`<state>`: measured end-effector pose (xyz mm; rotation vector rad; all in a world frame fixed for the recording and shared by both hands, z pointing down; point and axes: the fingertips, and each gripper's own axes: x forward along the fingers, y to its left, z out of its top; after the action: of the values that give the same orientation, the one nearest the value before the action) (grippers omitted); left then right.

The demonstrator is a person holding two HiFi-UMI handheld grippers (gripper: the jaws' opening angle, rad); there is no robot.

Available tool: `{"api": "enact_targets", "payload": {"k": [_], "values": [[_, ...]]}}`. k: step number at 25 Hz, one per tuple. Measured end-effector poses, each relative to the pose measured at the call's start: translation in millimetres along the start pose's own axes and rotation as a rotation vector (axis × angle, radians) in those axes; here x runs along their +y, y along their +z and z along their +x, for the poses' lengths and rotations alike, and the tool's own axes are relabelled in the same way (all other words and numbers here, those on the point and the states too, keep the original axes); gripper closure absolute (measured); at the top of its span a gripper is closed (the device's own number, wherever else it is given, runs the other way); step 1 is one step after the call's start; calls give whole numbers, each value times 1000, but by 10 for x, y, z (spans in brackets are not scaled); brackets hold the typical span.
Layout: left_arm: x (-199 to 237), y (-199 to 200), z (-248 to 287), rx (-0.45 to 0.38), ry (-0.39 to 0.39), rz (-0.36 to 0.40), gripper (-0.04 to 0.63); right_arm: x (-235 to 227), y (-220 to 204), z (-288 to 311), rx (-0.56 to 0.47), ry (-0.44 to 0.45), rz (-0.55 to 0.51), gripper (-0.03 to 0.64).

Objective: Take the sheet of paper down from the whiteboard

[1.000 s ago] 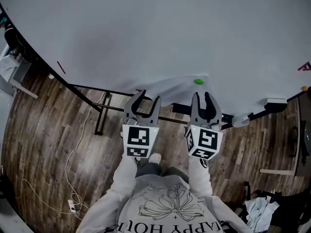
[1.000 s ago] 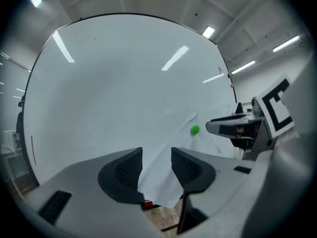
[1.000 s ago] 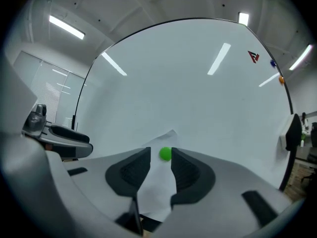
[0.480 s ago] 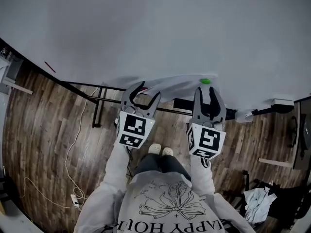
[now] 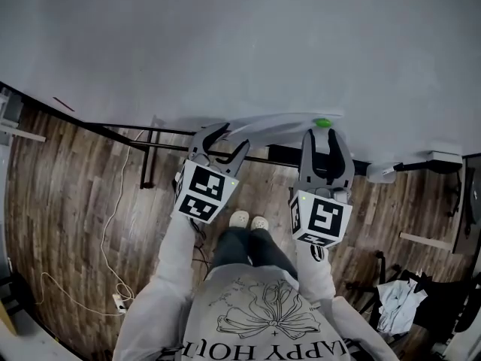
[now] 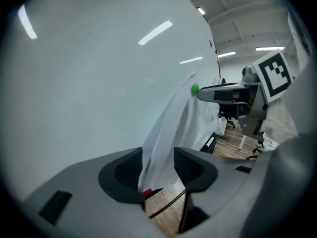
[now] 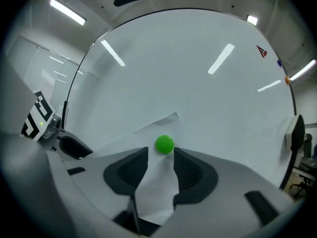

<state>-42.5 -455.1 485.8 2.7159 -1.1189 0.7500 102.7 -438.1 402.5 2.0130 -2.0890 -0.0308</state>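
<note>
Left claw (image 5: 228, 143), spread but just narrowing, straddles the paper (image 5: 278, 124) at its loose corner mid-frame, while the right claw (image 5: 323, 143), likewise spread and just widening, brackets the green magnet (image 5: 322, 122) pinning it to the whiteboard (image 5: 240, 43): nothing removed yet.

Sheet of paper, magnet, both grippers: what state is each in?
Sheet of paper: pinned on the whiteboard, partly lifted off it.
Green magnet: in place on paper.
Left gripper: open, jaws just closing slightly, paper between them.
Right gripper: open, jaws just opening, paper between them.
</note>
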Motion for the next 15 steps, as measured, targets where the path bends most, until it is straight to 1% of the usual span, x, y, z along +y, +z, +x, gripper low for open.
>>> {"api": "enact_targets", "payload": {"k": [1,3,4,8,12,15], "values": [[1,-24,12,7,2,0,416,7,-6,12,1,0,1,469],[14,-63,25,18,18,6,518,14,-17,29,2,-3,3,469],[18,-79,26,22,26,12,557,17,-24,34,3,-5,3,469],[-16,-108,17,30,16,10,584,27,-39,54,4,-14,3,468],[-68,-121,-12,27,-12,-31,589,19,-21,54,2,-19,3,464],[-94,-122,-44,25,-15,-53,589,-2,7,51,-7,-22,6,463]]}}
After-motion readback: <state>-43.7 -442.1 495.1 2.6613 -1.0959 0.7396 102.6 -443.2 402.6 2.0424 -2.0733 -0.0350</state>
